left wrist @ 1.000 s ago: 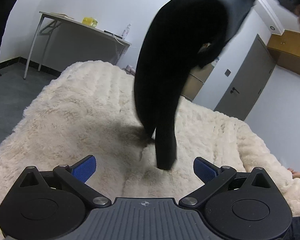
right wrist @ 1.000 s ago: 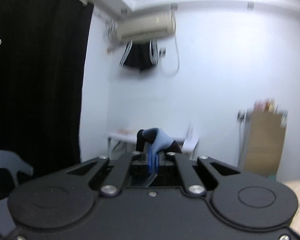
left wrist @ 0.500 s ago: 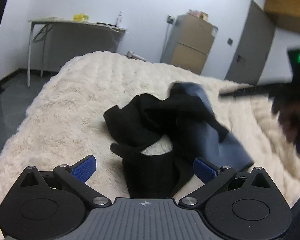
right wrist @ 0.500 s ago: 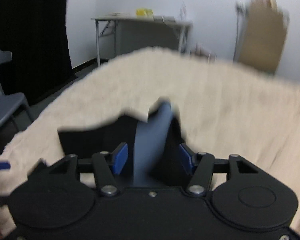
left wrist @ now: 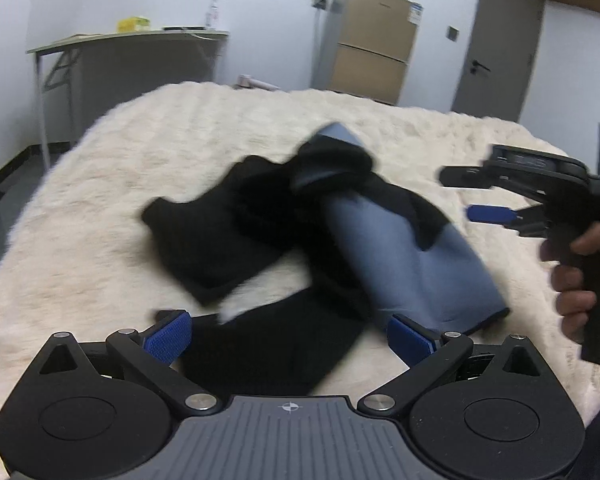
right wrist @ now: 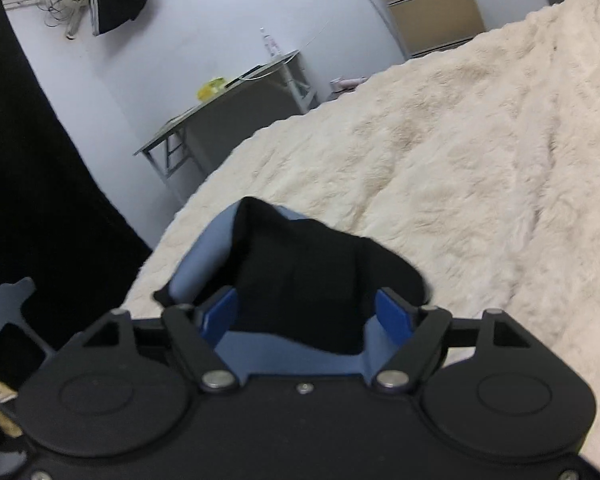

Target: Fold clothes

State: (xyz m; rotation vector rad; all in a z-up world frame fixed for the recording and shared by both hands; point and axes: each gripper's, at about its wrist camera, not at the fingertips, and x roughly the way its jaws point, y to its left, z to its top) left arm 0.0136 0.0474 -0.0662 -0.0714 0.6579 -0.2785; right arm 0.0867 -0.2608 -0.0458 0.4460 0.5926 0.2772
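A black garment with a blue-grey inner side lies crumpled on the cream fluffy blanket. My left gripper is open just above the garment's near edge, and black cloth lies under the gap between its blue pads. At the right of the left wrist view, a hand holds my right gripper beside the garment. In the right wrist view my right gripper has its jaws opening. A bunched part of the garment sits loose between the pads without being pressed.
The blanket spreads wide beyond the garment. A grey table stands past the bed, with a brown cabinet and a grey door at the back wall. A grey chair and black curtain are beside the bed.
The garment hung in the air from the shut right gripper; it now lies on the blanket. The right gripper came down and opened. The left gripper moved in closer to the cloth.
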